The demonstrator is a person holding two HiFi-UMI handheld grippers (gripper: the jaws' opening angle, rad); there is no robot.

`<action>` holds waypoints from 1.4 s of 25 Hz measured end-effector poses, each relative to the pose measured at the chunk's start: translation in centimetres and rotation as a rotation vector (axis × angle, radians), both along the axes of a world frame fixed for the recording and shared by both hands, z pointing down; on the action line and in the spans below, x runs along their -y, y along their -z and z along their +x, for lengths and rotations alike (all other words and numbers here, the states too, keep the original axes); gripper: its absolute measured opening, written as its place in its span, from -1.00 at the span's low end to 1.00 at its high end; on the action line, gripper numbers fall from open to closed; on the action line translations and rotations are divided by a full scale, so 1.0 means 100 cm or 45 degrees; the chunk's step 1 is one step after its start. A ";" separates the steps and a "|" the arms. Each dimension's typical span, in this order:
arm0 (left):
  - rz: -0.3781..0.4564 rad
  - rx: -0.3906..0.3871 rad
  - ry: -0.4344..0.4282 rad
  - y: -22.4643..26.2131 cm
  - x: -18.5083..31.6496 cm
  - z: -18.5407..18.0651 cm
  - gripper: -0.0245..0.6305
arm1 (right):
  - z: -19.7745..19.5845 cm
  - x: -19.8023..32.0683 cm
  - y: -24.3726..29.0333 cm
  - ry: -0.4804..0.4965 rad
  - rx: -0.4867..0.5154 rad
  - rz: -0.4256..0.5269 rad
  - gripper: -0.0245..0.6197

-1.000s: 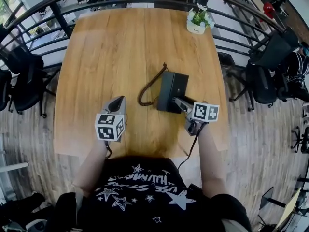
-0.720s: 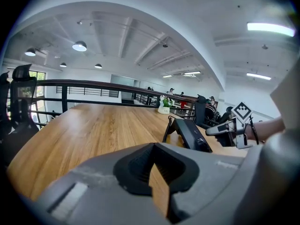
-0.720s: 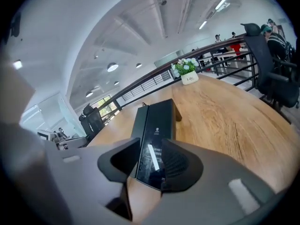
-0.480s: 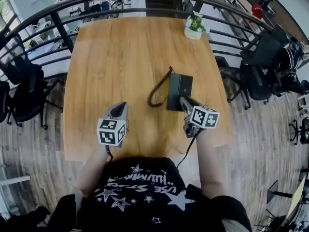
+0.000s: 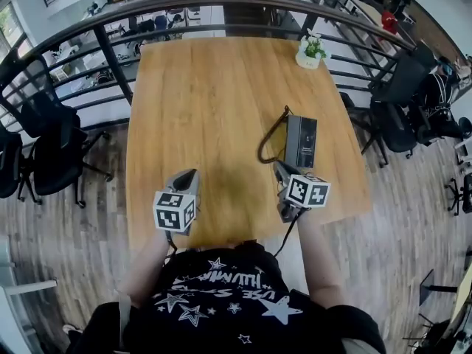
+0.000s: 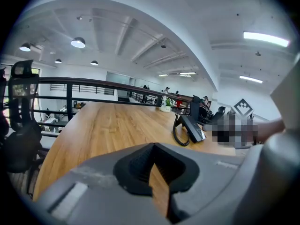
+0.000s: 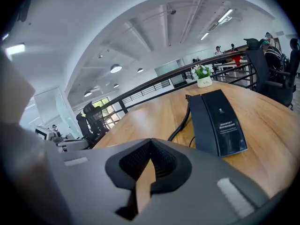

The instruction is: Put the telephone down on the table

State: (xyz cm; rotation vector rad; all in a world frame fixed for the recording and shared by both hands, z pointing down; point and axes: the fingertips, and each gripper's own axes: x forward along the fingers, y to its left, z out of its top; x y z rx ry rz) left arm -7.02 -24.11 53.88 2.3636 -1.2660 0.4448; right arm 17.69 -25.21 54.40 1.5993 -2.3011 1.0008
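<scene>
A black telephone lies flat on the wooden table, its coiled cord curling off its left side. My right gripper is shut and empty, a short way in front of the telephone and clear of it. In the right gripper view the telephone lies ahead and to the right of the closed jaws. My left gripper hovers over the near left of the table, shut with nothing in it. From the left gripper view the telephone shows far to the right.
A small potted plant stands at the table's far right corner. A dark railing curves round the far side. Black office chairs stand on the left, with more chairs to the right. The table's near edge is just below both grippers.
My right gripper has drawn back from the telephone toward me and its jaws have closed on nothing. The left gripper has also pulled back toward the near edge. The telephone stays on the table.
</scene>
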 end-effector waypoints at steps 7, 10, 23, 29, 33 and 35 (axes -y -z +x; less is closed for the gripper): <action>-0.019 -0.028 -0.077 -0.004 -0.013 -0.040 -0.92 | -0.053 -0.037 0.008 -0.046 -0.019 0.008 -0.93; -0.014 -0.049 -0.138 -0.005 -0.017 -0.050 -0.92 | -0.073 -0.056 0.011 -0.087 -0.023 0.012 -0.93; -0.112 -0.057 -0.383 -0.026 -0.040 -0.077 -0.92 | -0.125 -0.137 0.007 -0.316 -0.065 -0.063 -0.93; -0.102 -0.019 -0.437 -0.023 -0.057 -0.078 -0.92 | -0.105 -0.166 0.022 -0.426 -0.041 -0.038 -0.93; -0.078 -0.007 -0.448 -0.015 -0.052 -0.070 -0.92 | -0.100 -0.175 0.031 -0.484 -0.026 -0.038 -0.93; -0.070 -0.005 -0.450 -0.011 -0.054 -0.067 -0.92 | -0.104 -0.180 0.036 -0.495 -0.009 -0.019 -0.93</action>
